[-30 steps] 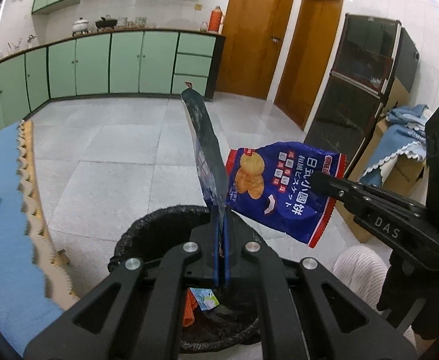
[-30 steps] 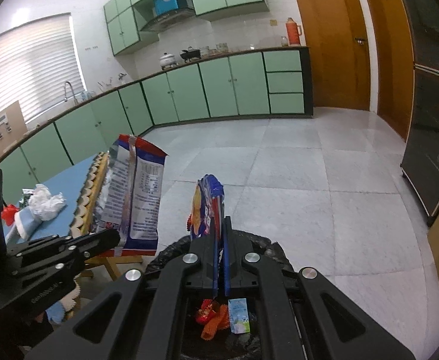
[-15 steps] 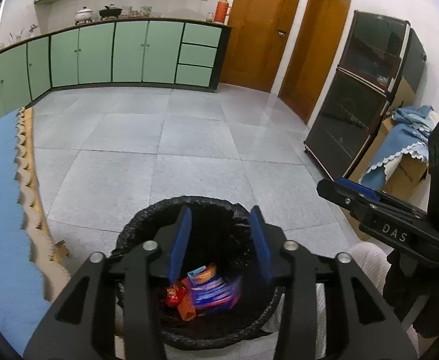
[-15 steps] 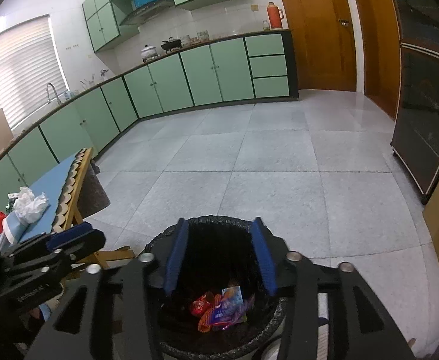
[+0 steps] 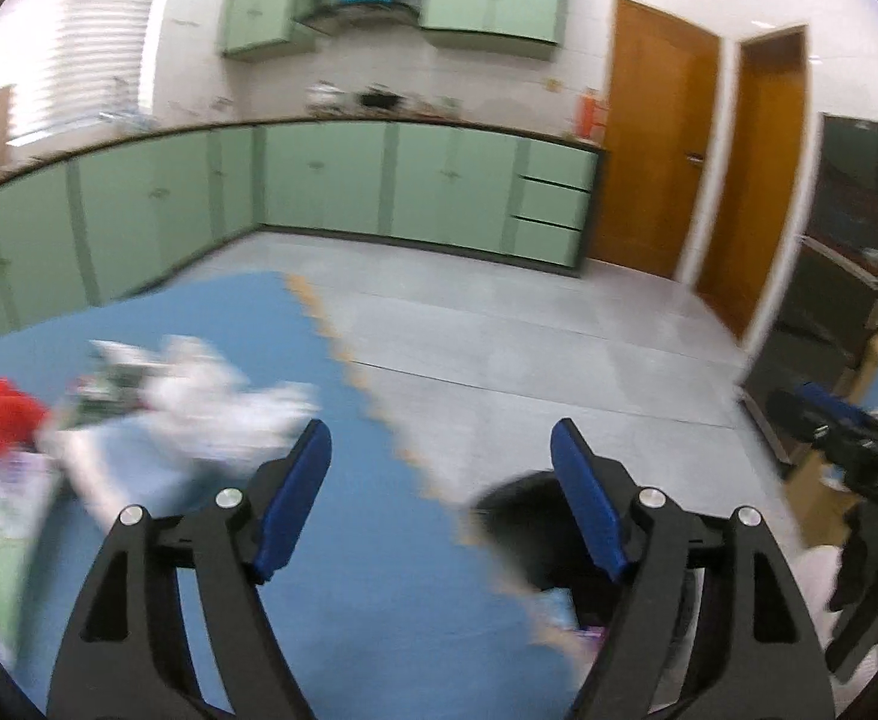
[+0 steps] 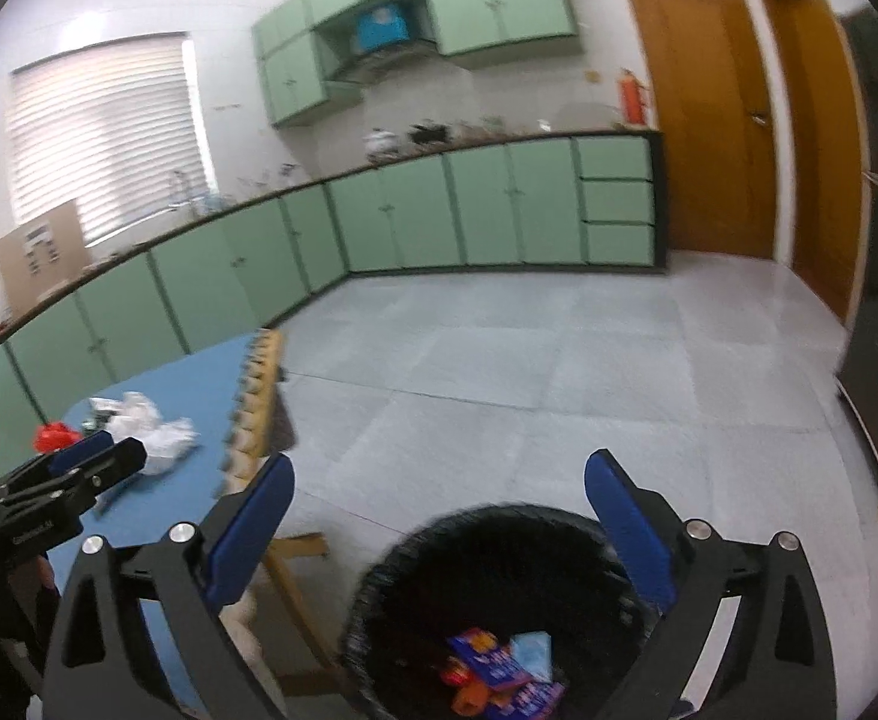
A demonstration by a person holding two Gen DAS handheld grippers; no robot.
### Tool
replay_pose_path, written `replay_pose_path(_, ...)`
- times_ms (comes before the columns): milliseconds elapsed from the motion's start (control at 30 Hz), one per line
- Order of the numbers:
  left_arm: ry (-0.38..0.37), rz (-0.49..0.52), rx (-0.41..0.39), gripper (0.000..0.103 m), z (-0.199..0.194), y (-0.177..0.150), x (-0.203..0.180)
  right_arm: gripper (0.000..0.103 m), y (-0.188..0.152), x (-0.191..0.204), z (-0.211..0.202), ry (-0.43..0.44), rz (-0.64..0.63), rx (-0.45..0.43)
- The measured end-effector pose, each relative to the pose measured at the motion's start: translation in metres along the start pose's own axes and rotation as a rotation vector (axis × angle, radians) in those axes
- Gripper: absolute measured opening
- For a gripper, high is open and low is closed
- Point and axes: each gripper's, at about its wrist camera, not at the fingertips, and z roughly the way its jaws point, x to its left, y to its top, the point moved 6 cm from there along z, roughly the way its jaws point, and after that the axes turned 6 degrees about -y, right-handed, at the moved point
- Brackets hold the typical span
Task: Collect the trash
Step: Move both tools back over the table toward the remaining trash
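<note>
Both tools gape empty: left tool (image 5: pixel 439 468) over the blue surface's (image 5: pixel 379 570) scalloped edge, right tool (image 6: pixel 439 498) above the bin (image 6: pixel 499 588).

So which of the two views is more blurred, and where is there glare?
Left wrist view: strong motion blur on the white trash and the bin; its tongs stay sharp. Right wrist view: clearer; the window blind is overexposed.

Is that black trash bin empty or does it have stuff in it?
Not empty: the black trash bin holds colorful snack wrappers at its bottom.
</note>
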Motion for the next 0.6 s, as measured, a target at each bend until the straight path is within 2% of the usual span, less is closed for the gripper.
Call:
replay_pose_path(233, 0.241, -0.053, -0.016, 0.074, -0.038, -0.005, 0.092, 0.096, 0.009, 0.095, 0.025, 0.133, -0.077, -0.019)
replay_pose_path(400, 0.395, -0.077, 0.030, 0.074, -0.055, -0.021, 0.144, 0.096, 0.001, 0.156, 0.045, 0.210, -0.116, 0.002)
replay_pose_path(600, 0.465, -0.134, 0.108, 0.074, -0.055, -0.040, 0.182, 0.096, -0.013, 0.205, 0.057, 0.257, -0.167, 0.022)
